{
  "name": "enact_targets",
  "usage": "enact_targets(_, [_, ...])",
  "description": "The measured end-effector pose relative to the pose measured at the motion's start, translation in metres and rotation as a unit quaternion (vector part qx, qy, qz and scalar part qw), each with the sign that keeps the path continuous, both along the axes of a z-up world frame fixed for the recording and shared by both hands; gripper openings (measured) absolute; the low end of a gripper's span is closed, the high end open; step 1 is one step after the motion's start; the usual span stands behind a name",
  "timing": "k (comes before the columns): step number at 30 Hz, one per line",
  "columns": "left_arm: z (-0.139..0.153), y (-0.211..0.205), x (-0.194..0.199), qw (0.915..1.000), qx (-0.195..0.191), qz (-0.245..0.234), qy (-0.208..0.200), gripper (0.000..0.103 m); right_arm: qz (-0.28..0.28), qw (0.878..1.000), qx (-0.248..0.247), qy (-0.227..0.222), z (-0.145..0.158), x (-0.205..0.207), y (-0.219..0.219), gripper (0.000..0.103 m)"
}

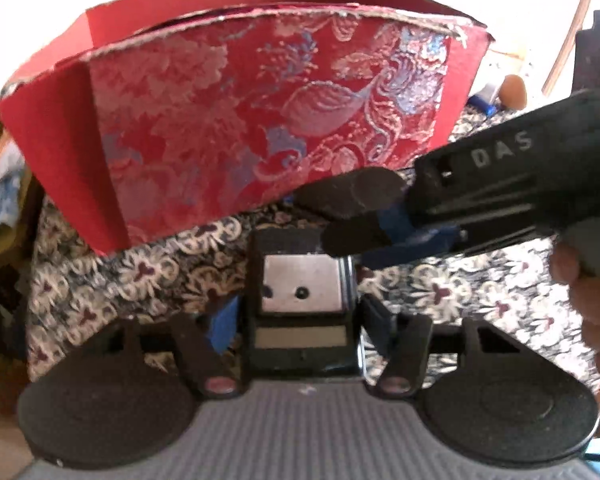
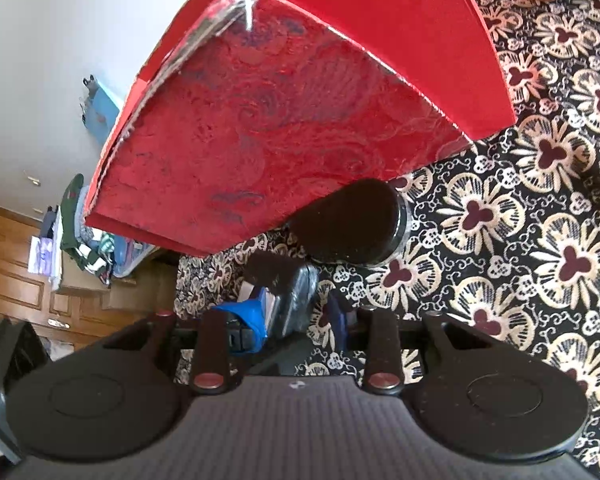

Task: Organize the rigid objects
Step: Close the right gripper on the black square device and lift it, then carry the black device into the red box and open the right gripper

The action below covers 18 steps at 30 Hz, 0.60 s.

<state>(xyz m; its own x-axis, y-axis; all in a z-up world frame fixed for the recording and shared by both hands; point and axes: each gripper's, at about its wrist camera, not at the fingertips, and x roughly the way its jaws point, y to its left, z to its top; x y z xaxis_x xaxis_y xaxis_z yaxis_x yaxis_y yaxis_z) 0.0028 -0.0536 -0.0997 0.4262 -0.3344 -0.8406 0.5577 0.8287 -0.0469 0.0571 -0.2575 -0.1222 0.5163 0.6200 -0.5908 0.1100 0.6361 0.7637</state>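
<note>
Left gripper (image 1: pixel 300 314): its 2 fingers flanked a black block with a silver face (image 1: pixel 298 280) and looked clenched on its sides.
Right gripper (image 1: pixel 348 216): came in from the right, its 2 pads nearly together at the lower edge of the red box (image 1: pixel 240 120). Whether they pinched anything could not be told.
The box, brocade-faced, with its top open, stood on the patterned cloth (image 1: pixel 480 292) just beyond the block.

Step judged: block into box.

How to do it well:
1. Lift the block straight up before going forward, since the near wall stood tall and its frayed rim could catch.
2. Keep the block level and clear the rim fully.
3. Use the right gripper to brace the box base, because a light card box would likely slide or tip if nudged.
4. Let go only once the block is low inside.
</note>
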Motion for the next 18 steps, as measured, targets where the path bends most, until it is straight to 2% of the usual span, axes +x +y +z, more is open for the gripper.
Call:
enact_targets(8, [0.003, 0.01, -0.006, 0.9956, -0.078, 0.024, 0.047, 0.062, 0.002, 1.0, 0.02, 0.002, -0.001, -0.014, -0.007, 0.018])
enact_targets(12, [0.026, 0.003, -0.021, 0.9959, -0.086, 0.007, 0.028, 0.062, 0.008, 0.999, 0.053, 0.004, 0.003, -0.021, -0.008, 0.016])
enact_targets(15, [0.053, 0.002, -0.024, 0.9942, -0.107, -0.002, 0.013, 0.062, 0.014, 0.998, 0.051, -0.034, 0.024, -0.029, -0.01, 0.012])
enact_targets(18, [0.088, 0.004, -0.027, 0.9907, -0.133, -0.02, -0.022, 0.062, 0.021, 0.996, 0.046, -0.079, 0.056, -0.035, -0.015, 0.01])
